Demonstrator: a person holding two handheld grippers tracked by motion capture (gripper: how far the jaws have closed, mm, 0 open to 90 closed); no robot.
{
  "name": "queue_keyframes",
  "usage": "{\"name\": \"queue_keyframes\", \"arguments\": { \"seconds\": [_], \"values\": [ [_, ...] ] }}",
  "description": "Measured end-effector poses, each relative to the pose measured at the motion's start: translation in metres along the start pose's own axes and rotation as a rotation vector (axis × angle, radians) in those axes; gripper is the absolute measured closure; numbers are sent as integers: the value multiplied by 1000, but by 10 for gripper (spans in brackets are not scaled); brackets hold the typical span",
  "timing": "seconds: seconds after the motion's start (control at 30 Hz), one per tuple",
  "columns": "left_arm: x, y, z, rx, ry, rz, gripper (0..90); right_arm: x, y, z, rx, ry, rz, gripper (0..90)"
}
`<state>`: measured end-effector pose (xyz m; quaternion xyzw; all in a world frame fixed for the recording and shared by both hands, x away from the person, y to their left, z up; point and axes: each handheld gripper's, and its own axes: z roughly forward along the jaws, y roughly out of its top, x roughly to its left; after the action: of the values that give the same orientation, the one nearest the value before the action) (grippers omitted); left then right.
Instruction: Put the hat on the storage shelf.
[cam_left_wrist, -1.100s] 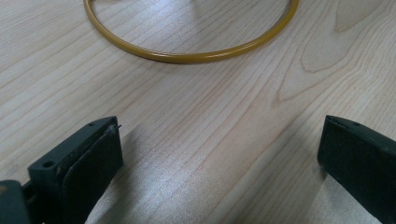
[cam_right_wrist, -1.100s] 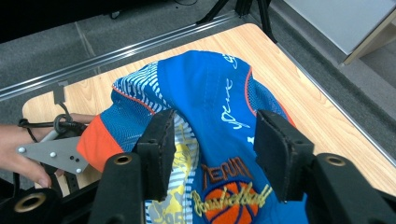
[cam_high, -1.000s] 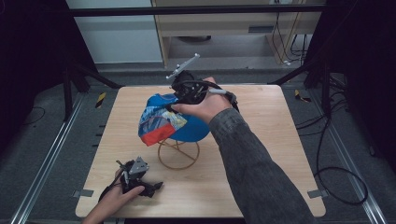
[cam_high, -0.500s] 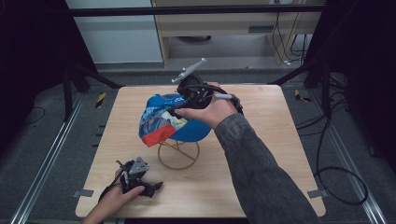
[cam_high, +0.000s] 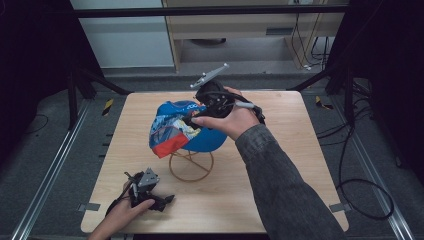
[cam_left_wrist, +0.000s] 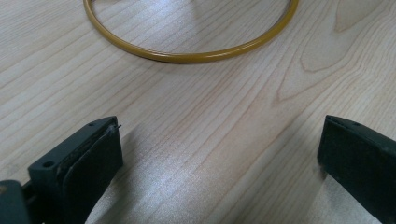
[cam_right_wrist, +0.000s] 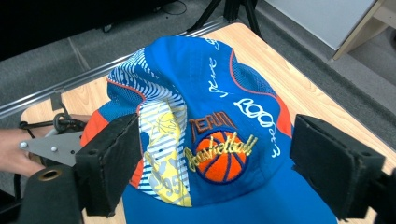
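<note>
- The left gripper (cam_high: 167, 199) rests on the near left part of the wooden table (cam_high: 280, 195), held by the person's left hand (cam_high: 122, 215); in the left gripper view its jaws stand wide apart with bare wood between them, gripping nothing.
- Just beyond it stands the gold wire stand (cam_high: 191, 165), whose round base ring (cam_left_wrist: 187, 56) lies flat on the table.
- A blue basketball cap (cam_high: 182, 131) sits on top of that stand, near the middle of the table, brim toward the right hand (cam_high: 227, 120).
- The right gripper (cam_high: 192, 119) hovers at the cap; its jaws have just been opening and, in the right gripper view, stand apart on either side of the cap's basketball emblem (cam_right_wrist: 219, 156) without pressing on it.
</note>
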<state>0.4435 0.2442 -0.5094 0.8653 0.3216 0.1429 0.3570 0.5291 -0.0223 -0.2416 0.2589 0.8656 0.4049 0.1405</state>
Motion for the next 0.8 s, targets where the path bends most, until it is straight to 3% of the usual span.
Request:
{"name": "queue_keyframes", "arguments": {
  "seconds": [0.43,0.8],
  "values": [
    [0,0,0,0,0,-1,0,-6,-19,-12,-29,-23,23,68],
    [0,0,0,0,0,-1,0,-16,-35,-31,-63,-52,45,58]
  ]
}}
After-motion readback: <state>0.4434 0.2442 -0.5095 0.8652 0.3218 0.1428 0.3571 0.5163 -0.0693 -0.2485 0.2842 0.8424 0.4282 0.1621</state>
